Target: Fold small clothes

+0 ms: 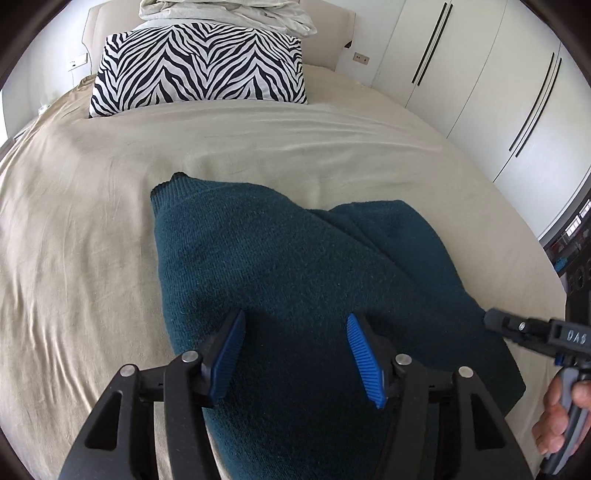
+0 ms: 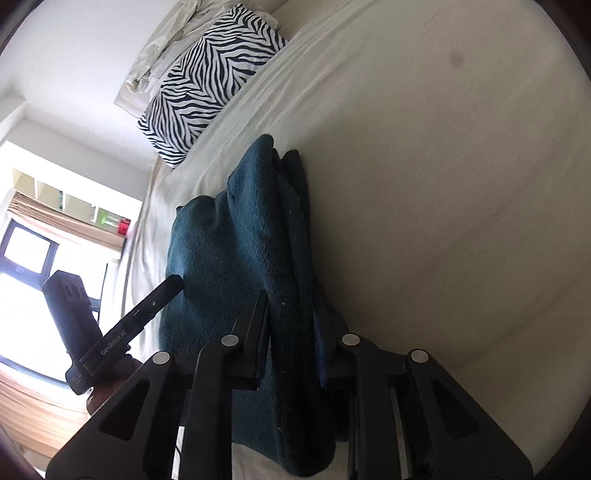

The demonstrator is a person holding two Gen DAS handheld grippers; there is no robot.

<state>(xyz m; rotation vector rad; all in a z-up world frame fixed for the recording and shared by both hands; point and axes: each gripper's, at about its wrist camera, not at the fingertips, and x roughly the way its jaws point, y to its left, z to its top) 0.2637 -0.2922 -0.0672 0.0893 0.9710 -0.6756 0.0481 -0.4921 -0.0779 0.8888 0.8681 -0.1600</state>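
The scene is a bedroom: a wide bed (image 1: 110,192) covered with a beige sheet, a zebra-striped pillow (image 1: 199,64) at 12 o'clock near the headboard, crumpled pale bedding (image 1: 229,13) behind it, and white wardrobe doors (image 1: 480,74) at 2 o'clock.

The task's thing, a dark teal knitted sweater (image 1: 288,266), lies on the sheet in the near middle of the bed, already doubled into a thick bundle; its ribbed end points to 11 o'clock and a second lobe lies toward 2 o'clock.

The left gripper (image 1: 295,354) hovers over the near part of the sweater with its blue pads (image 1: 229,354) apart. No cloth is raised between them, so it is released.

The right gripper (image 2: 291,332) comes in from 4 o'clock in the left view, with a hand (image 1: 561,413) on its handle. In its own view the stacked edge of the sweater passes between the narrow jaws. Whether the pads press on the cloth I cannot tell.

What could go wrong, in my judgement:
- The thick layers may slide apart if only the top layer is pinched, and the fold will open.
- The soft mattress gives way, so a pad pushing down may catch the sheet together with the knit and drag it.
- The two grippers are near at the sweater's right edge and may collide.
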